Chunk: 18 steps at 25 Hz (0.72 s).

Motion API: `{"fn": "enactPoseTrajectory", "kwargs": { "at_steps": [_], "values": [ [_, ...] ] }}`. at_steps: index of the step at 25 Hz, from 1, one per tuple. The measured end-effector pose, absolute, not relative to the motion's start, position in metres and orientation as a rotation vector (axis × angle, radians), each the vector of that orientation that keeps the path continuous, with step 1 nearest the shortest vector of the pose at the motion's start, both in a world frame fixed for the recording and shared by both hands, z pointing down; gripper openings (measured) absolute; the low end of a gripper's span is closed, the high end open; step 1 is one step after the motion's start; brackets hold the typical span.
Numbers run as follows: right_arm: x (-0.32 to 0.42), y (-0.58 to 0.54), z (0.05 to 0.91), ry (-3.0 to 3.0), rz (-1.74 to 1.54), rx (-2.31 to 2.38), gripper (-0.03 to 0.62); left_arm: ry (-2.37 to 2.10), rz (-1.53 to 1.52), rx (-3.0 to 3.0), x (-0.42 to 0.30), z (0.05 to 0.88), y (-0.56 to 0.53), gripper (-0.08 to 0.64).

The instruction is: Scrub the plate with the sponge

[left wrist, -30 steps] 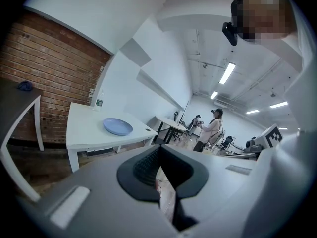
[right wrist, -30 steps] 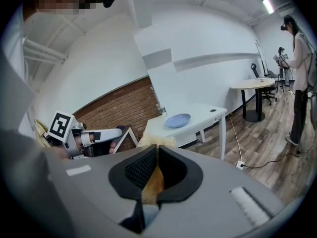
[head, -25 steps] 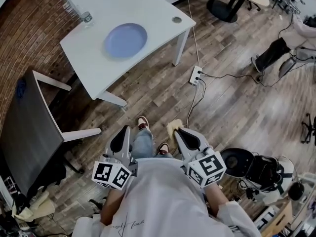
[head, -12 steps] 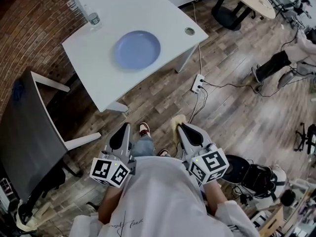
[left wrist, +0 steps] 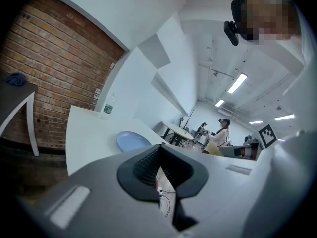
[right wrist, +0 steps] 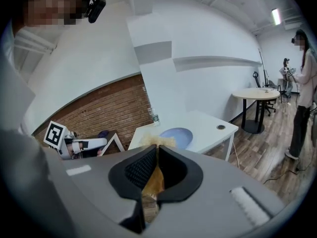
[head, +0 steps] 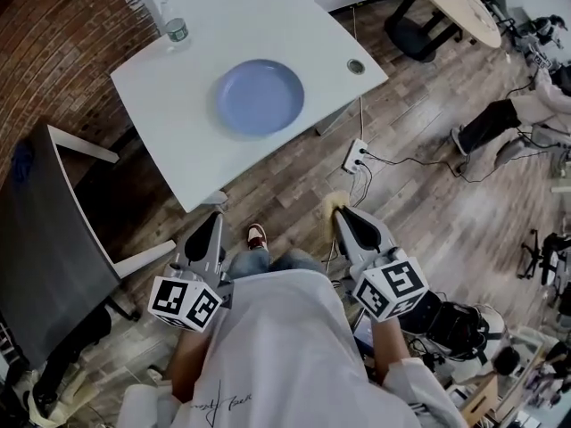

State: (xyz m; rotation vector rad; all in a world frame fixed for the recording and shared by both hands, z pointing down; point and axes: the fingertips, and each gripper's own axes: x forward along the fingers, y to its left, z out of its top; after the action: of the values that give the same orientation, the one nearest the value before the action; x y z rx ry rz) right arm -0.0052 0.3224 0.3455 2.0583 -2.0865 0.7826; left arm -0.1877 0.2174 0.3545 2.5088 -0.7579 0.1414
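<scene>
From the head view, the plate (head: 260,97) lies near the middle of the white desk (head: 174,132), well apart from both grippers, which hang over the wood floor by the person's feet. A power strip (head: 355,156) with trailing cables lies on the floor between person and desk, so a careless step could snag a cord. In the left gripper view, the left gripper (left wrist: 159,150) is pressed together on nothing. Unless it opens to brace the plate (left wrist: 132,142), scrubbing pressure may push the loose plate toward the desk edge. In the right gripper view, the right gripper (right wrist: 157,151) pinches the yellow sponge (right wrist: 154,180), with only a small tuft poking past the tips. Hard jaws, not sponge, could scrape the plate (right wrist: 176,135), or the sponge could slip out.
</scene>
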Motion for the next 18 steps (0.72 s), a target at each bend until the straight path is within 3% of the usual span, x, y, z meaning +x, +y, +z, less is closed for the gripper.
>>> {"fn": "enactPoseTrajectory", "kwargs": {
  "at_steps": [18],
  "values": [
    [0.051, 0.218, 0.353, -2.165, 0.804, 2.005, 0.023, -0.874, 0.169, 2.469, -0.156, 0.373, 0.128, 0.012]
  ]
}}
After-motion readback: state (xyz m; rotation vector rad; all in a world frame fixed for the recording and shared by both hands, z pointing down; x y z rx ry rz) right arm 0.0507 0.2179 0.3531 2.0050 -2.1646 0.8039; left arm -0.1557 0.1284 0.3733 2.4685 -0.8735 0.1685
